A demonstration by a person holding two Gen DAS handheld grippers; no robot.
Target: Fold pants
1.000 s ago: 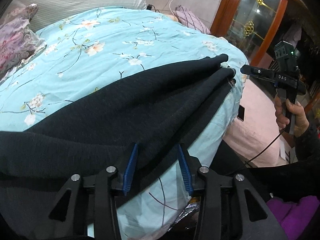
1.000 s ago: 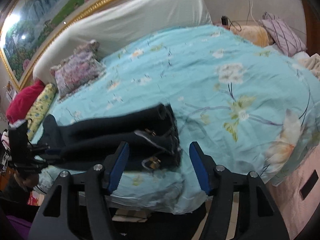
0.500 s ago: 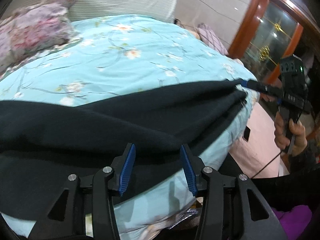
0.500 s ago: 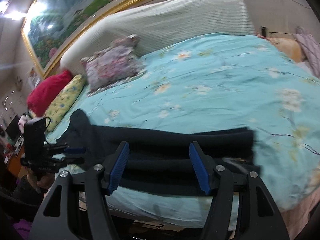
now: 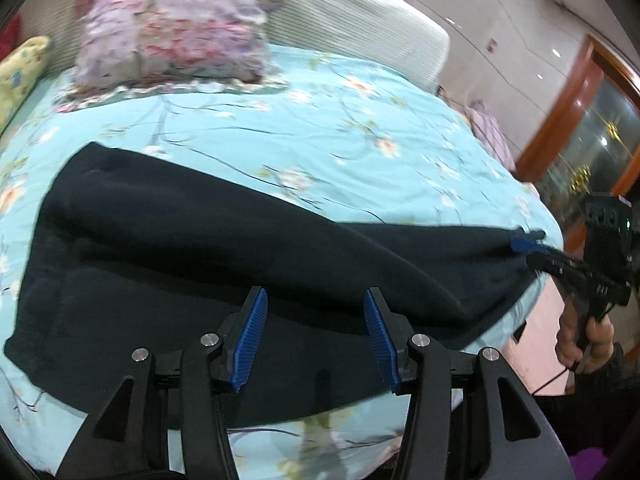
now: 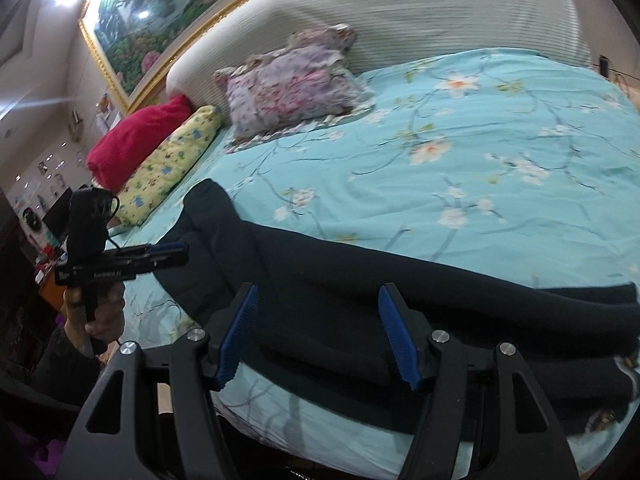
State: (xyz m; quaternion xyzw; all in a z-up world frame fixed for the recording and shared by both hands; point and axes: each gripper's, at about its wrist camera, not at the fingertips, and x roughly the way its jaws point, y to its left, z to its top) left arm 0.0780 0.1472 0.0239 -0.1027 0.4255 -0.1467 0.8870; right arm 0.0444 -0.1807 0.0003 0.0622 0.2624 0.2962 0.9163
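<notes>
Two grippers, both with jaws spread and holding nothing. Left gripper (image 5: 316, 336) hovers over the near edge of the dark pants (image 5: 208, 248); right gripper (image 6: 320, 334) likewise at the other end. Pants lie lengthwise along the front edge of the floral bedspread (image 6: 480, 160). Patterned pillow (image 5: 172, 40) sits near the headboard (image 6: 420, 8).

We see a home bedroom: a bed (image 6: 500, 152) with floral bedspread, pillows (image 6: 292, 84), padded headboard (image 6: 400, 12) and framed painting (image 6: 160, 12).
</notes>
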